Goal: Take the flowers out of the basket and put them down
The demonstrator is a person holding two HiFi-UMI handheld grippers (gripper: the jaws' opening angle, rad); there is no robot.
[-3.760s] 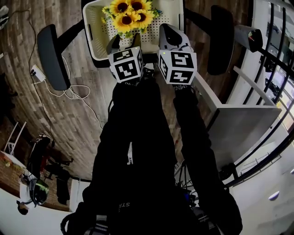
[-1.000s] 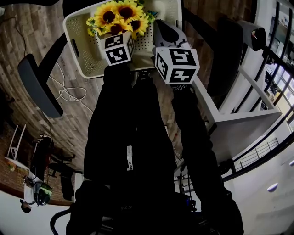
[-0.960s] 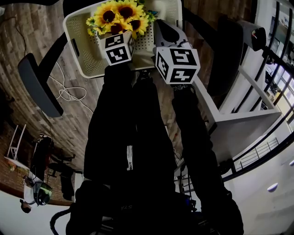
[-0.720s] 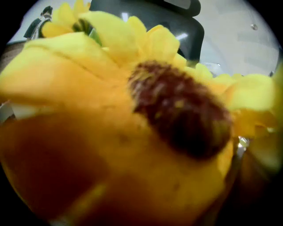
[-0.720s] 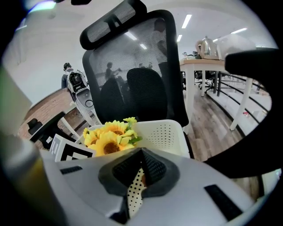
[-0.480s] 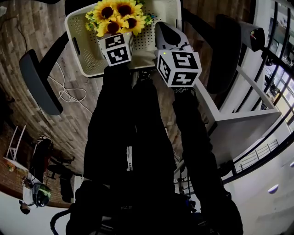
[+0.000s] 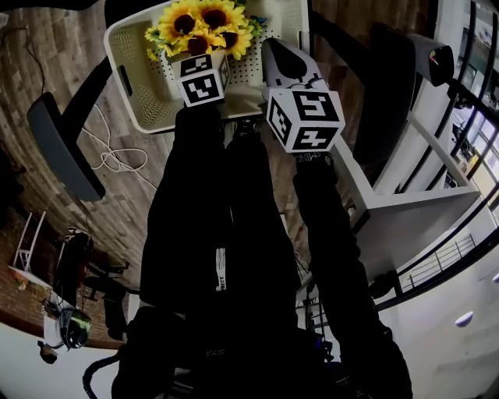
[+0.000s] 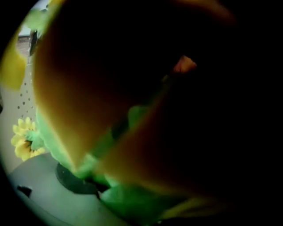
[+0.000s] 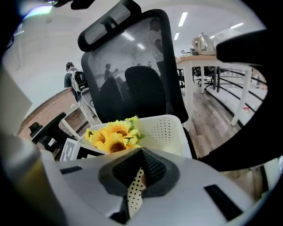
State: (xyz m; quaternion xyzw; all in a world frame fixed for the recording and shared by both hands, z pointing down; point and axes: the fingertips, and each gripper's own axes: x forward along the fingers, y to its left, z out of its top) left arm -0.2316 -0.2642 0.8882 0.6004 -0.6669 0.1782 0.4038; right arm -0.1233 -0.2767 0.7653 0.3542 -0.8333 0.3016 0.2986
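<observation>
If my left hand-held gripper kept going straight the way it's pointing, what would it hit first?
The sunflowers: blurred petals and leaves crowd the left hand-held gripper, whose jaws have just been opening, greenery seemingly between them. Behind comes the basket wall, though depth is unclear.

The floor (image 7: pixel 117 210) is brown wood. A black office chair (image 9: pixel 132 75) stands near a white desk (image 7: pixel 405 214).

Close-up blurred flowers (image 8: pixel 79 88) hide nearly all of the basket (image 8: pixel 20 103) behind them.
</observation>
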